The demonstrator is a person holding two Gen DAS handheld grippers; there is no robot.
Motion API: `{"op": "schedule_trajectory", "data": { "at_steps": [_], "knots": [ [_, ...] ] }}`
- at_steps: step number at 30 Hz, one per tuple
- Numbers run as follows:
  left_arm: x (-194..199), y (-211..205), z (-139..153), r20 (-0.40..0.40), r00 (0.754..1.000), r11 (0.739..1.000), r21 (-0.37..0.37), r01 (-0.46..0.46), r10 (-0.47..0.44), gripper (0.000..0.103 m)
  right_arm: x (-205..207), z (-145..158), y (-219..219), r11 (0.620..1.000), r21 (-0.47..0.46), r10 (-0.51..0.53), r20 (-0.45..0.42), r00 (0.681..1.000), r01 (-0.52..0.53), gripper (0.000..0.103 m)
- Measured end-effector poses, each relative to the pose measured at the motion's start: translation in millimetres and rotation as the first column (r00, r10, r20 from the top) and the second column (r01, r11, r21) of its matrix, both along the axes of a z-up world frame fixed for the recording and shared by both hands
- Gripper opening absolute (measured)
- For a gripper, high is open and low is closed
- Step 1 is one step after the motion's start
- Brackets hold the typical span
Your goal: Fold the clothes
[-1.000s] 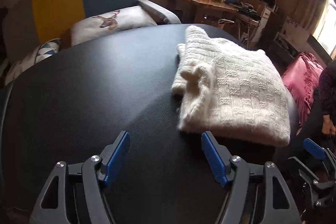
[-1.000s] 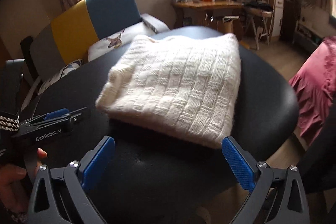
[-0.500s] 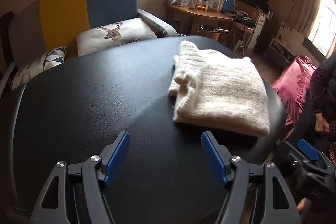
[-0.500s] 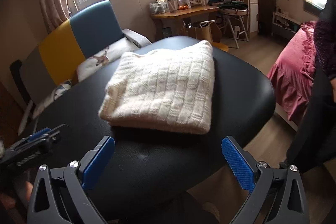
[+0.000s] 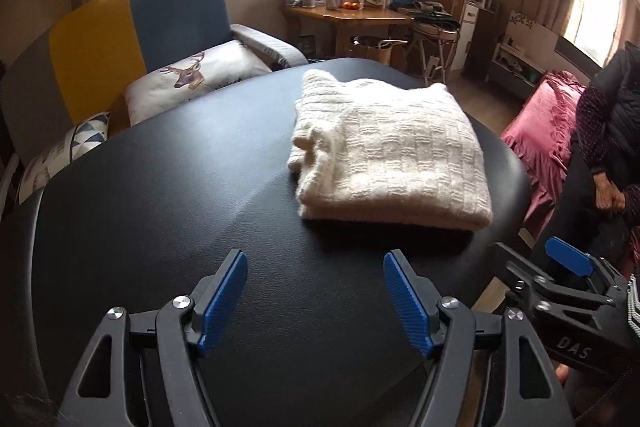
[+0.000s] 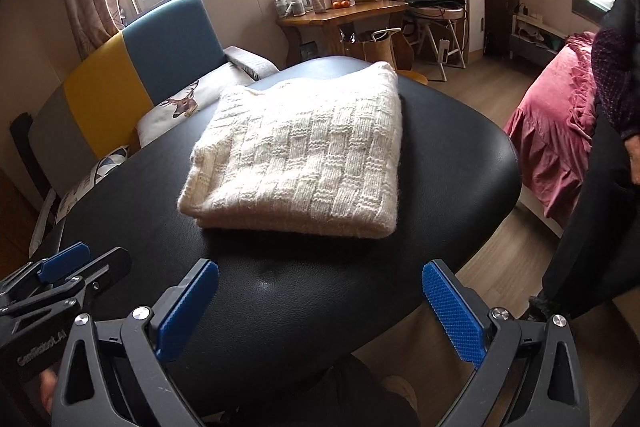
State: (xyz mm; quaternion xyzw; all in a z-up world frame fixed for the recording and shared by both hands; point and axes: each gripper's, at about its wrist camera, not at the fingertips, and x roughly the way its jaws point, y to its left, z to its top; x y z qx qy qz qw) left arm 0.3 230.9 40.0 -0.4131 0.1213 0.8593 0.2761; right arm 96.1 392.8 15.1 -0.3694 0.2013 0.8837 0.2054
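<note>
Here's the rounded black leather-topped desk point(image 5: 160, 195), glossy under window light, in a lived-in room. Behind it, a blue, yellow and grey sofa point(image 5: 132, 23) carries a white cushion printed with a deer head point(image 5: 192, 75). Farther back stands a wooden side table crowded with jars and cups point(image 5: 348, 15), and off to the right a bed under a pink ruffled cover point(image 5: 548, 131). At the right edge, a person in dark clothing point(image 5: 616, 107).

Now the tongs. The left tongs point(image 5: 316, 301) are spread wide, blue ribbed pads apart, holding nothing, over bare desk. The right tongs point(image 6: 320, 311) gape just as wide, empty too, out over the desk's near edge.

And the cream basket-weave knitted sweater point(image 6: 304, 155) lies folded into a neat rectangle on the desk's right half, ahead of both tongs and clear of them — right of centre from the left wrist, straight ahead from the right.
</note>
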Motion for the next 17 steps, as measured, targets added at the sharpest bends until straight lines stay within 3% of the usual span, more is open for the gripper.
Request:
{"op": "schedule_trajectory", "data": {
  "at_steps": [6, 13, 17],
  "knots": [
    [3, 2, 1, -0.009, 1.0, 1.0, -0.004, 0.005, -0.005, 0.072, 1, -2, -1, 1.0, -0.008, 0.003, 0.001, 1.0, -0.003, 0.103],
    [2, -13, 1, -0.003, 0.999, 0.992, 0.115, -0.041, 0.041, 0.071, 2, -7, 0, 0.999, -0.035, -0.003, 0.006, 1.0, 0.003, 0.103],
    [4, -13, 1, -0.031, 0.998, 0.993, 0.106, -0.051, 0.054, 0.07, 1, -9, 0, 0.999, -0.043, -0.001, 0.007, 1.0, 0.001, 0.103]
  ]
}}
